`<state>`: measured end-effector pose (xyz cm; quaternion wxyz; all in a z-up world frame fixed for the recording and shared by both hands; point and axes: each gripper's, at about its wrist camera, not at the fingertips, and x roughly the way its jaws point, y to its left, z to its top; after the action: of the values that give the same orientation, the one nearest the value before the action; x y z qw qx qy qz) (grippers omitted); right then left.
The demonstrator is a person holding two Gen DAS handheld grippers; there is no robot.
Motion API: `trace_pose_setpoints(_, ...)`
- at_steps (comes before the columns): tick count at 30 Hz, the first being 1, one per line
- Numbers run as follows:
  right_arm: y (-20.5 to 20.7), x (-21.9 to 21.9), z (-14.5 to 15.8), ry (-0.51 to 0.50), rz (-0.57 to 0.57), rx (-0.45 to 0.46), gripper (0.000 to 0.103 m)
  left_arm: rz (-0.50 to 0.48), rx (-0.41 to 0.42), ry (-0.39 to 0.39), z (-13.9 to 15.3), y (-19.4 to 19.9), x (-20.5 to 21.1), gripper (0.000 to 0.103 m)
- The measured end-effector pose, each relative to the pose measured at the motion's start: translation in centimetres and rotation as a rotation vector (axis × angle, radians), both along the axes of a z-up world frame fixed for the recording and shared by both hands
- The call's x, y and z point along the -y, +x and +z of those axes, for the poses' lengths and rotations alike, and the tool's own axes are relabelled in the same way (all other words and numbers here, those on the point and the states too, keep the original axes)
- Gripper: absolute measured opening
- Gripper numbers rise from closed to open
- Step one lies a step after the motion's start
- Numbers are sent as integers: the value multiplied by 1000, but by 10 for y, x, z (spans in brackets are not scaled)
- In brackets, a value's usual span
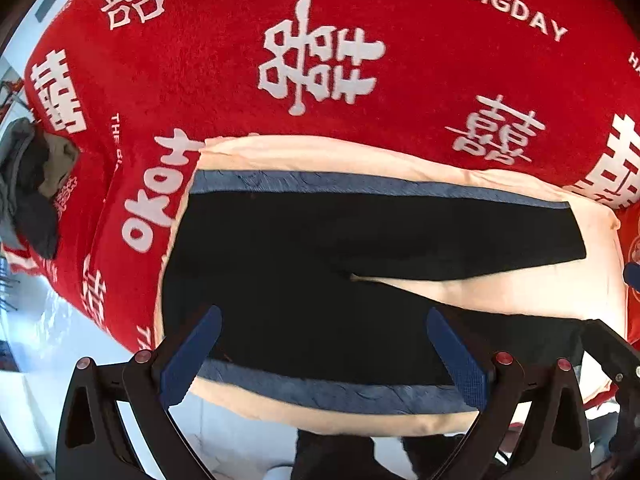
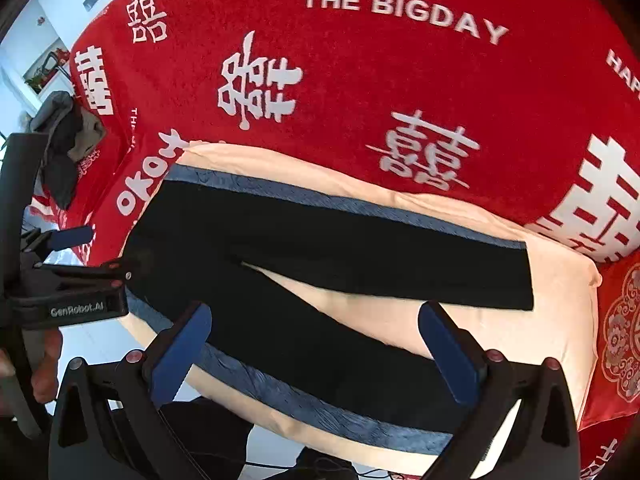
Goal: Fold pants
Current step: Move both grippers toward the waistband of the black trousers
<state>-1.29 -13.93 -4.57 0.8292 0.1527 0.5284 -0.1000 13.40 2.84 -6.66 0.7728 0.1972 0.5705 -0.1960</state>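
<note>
I'm hovering both grippers, left [image 1: 324, 320] and right [image 2: 316, 316], jaws spread fully, gripping nothing. One pair of black pants [image 2: 320, 248] is lying flat on the peach cloth [image 2: 552, 312], waist at nine o'clock, two legs pointing toward three.

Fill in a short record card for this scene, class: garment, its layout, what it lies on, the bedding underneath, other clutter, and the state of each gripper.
garment: black pants
layout: spread flat, legs apart in a V, not yet folded
lies on: peach cloth with blue bands
underneath: red blanket with white characters and "THE BIGDAY"
clutter: pile of grey clothes at the blanket's left edge
left gripper: open, above the waist end, holding nothing
right gripper: open, above the nearer leg, holding nothing
</note>
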Motion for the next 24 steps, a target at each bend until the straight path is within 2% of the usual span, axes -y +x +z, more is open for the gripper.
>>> trace_pose_setpoints(7,52,-33,-8,17,-58,-50,103,-38,-50,10,-19,42,-29,103)
trace_pose_setpoints(13,80,-54,-15,19,-97,-94,103,-56,-103,10,-37,68,-46,103)
trace_pose_setpoints(24,112,-82,-35,-18,-43,-169,103,-35,-153,0,-47,88,-56,103)
